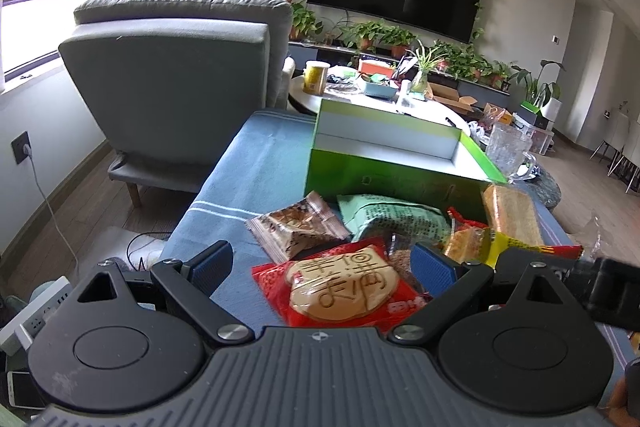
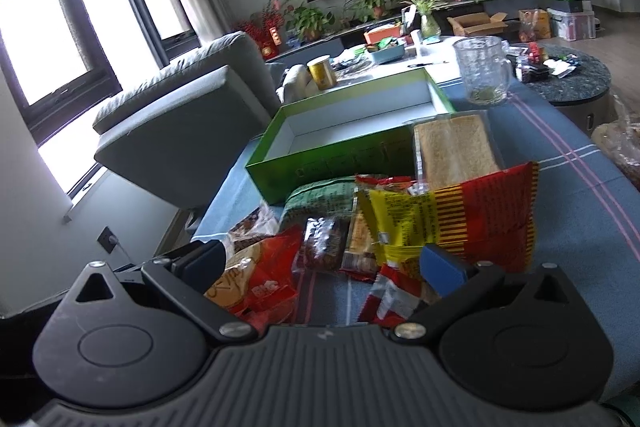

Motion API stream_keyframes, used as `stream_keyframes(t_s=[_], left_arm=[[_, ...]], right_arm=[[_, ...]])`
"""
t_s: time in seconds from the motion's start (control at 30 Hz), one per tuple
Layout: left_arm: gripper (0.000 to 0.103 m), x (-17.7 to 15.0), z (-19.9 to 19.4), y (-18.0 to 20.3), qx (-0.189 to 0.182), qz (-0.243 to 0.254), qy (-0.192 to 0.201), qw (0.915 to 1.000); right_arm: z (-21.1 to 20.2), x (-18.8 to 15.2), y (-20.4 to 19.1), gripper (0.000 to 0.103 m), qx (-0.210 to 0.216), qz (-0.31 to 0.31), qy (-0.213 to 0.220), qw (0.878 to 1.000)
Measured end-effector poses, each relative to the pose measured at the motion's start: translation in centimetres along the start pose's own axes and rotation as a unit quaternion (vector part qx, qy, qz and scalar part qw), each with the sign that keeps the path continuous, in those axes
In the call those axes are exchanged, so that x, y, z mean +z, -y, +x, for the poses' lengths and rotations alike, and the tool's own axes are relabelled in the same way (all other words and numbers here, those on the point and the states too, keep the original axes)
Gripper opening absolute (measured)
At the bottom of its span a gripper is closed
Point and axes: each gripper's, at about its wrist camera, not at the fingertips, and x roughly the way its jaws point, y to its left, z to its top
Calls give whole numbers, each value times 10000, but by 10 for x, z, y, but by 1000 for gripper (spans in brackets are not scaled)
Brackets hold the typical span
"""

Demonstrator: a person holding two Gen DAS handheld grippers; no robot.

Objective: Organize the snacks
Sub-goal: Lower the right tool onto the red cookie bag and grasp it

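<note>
Snacks lie heaped on a blue striped cloth (image 1: pixel 248 179), seen first from the left wrist. The left gripper (image 1: pixel 320 267) hangs over the near end of the heap, its jaws apart and holding nothing. Between them lies a red packet (image 1: pixel 340 291) showing a round biscuit. At 11 o'clock from it sits a brown packet (image 1: pixel 298 227), at 1 o'clock a green packet (image 1: pixel 396 219), and at 2 o'clock wrapped toast (image 1: pixel 512 211). A green box (image 1: pixel 392 175), open and empty, stands just behind the heap at 12 o'clock. A glass mug (image 1: pixel 508 151) is at the box's right end. A grey armchair (image 1: pixel 180 75) fills the upper left.

From the right wrist, the right gripper (image 2: pixel 322 263) also has its jaws apart, gripping nothing. A yellow-red bag (image 2: pixel 452 219) stands at 1 o'clock, just above the right finger. The red packet (image 2: pixel 260 283) lies against the left finger. Toast (image 2: pixel 456 147) leans behind the bag, with the box (image 2: pixel 332 163) at 12 o'clock and the mug (image 2: pixel 484 71) beyond.
</note>
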Motion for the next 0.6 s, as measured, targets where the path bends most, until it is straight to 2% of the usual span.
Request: stream_keyframes(t_s=[0.17,0.33,0.43,0.6], left_arm=[[95,-2,10,-13,110,-143,-139,9997],[94,-7,21,-29,41,-382,-350,9986],[90,-10,27,-33,-89,-423,-483,9979],[87,-15,41,-35,-392,-496,-779,9949]], right_arm=[[11,3,-6,71,-29,-65,-14,10000],[26,9,-15,71,170,-299,-152,9993],[42,12,-19,71,479,-398,-457,9970],[70,13,-18,71,737,-141,-1093,9912]])
